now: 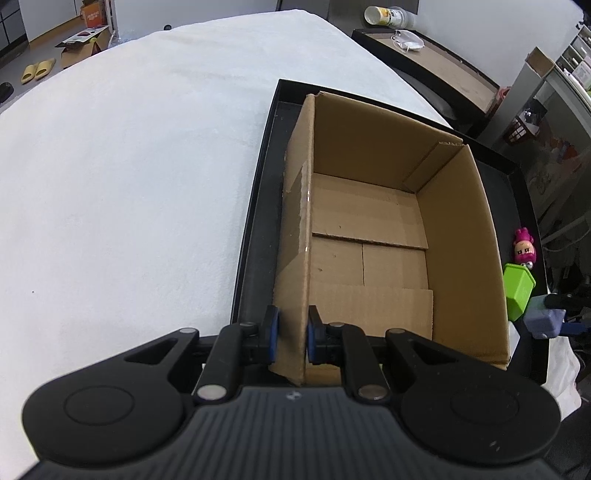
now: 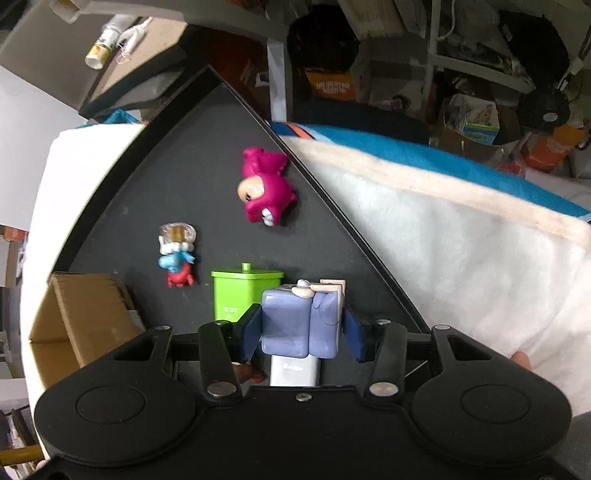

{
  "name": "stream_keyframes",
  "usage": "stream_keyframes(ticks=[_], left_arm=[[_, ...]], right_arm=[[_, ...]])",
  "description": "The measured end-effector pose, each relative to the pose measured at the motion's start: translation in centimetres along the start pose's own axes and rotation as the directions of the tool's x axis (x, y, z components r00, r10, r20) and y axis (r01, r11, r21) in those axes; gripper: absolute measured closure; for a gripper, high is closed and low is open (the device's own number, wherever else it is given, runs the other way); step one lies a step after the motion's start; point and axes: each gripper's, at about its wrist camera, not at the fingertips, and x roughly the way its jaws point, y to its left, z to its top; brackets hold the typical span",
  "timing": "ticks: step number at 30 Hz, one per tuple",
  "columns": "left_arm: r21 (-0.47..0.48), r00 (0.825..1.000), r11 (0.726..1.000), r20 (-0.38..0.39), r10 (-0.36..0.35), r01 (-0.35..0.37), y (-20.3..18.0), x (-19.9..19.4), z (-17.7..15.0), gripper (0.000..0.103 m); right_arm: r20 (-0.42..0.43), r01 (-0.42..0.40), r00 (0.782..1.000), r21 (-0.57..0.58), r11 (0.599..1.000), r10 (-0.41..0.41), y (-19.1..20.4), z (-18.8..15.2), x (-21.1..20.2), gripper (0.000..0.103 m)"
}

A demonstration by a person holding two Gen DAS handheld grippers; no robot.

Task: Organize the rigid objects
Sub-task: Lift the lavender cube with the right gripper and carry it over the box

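Note:
An open cardboard box (image 1: 369, 229) stands in a black tray (image 1: 255, 221) on a white cloth. My left gripper (image 1: 291, 332) is shut on the box's near left wall, one pad on each side. My right gripper (image 2: 301, 328) is shut on a lavender block figure (image 2: 301, 321) and holds it above the tray (image 2: 177, 177); it also shows in the left wrist view (image 1: 543, 319). On the tray lie a magenta dinosaur figure (image 2: 267, 192), a small blue-and-red figure (image 2: 177, 258) and a green toy bin (image 2: 240, 295). The box is empty inside.
A white block (image 2: 293, 369) and a brown piece (image 2: 249, 373) lie under my right gripper. A white blanket with a blue edge (image 2: 461, 240) lies right of the tray. A side table with a bottle (image 1: 388, 16) stands beyond. Cluttered shelves fill the background.

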Motion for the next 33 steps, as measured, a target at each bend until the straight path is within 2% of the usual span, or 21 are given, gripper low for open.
stream_keyframes(ticks=[9, 20, 27, 33], left_arm=[[-0.006, 1.0, 1.0, 0.012, -0.011, 0.011, 0.4, -0.3, -0.4, 0.089], [-0.027, 1.0, 0.999, 0.005, -0.03, 0.03, 0.7, -0.3, -0.1, 0.088], [-0.035, 0.999, 0.999, 0.007, -0.041, 0.042, 1.1, -0.3, -0.2, 0.088], [-0.027, 0.999, 0.998, 0.006, -0.051, 0.052, 1.1, -0.3, -0.3, 0.088]], right_arm=[[0.08, -0.038, 0.996, -0.059, 0.998, 0.043, 2.5, -0.3, -4.1, 0.057], [0.133, -0.1, 0.984, -0.136, 0.986, 0.119, 6.5, -1.5, -7.2, 0.057], [0.115, -0.168, 0.976, -0.138, 0.976, 0.184, 8.6, -2.1, -7.6, 0.057], [0.105, -0.203, 0.968, -0.196, 0.959, 0.227, 11.2, -3.2, -7.6, 0.057]])
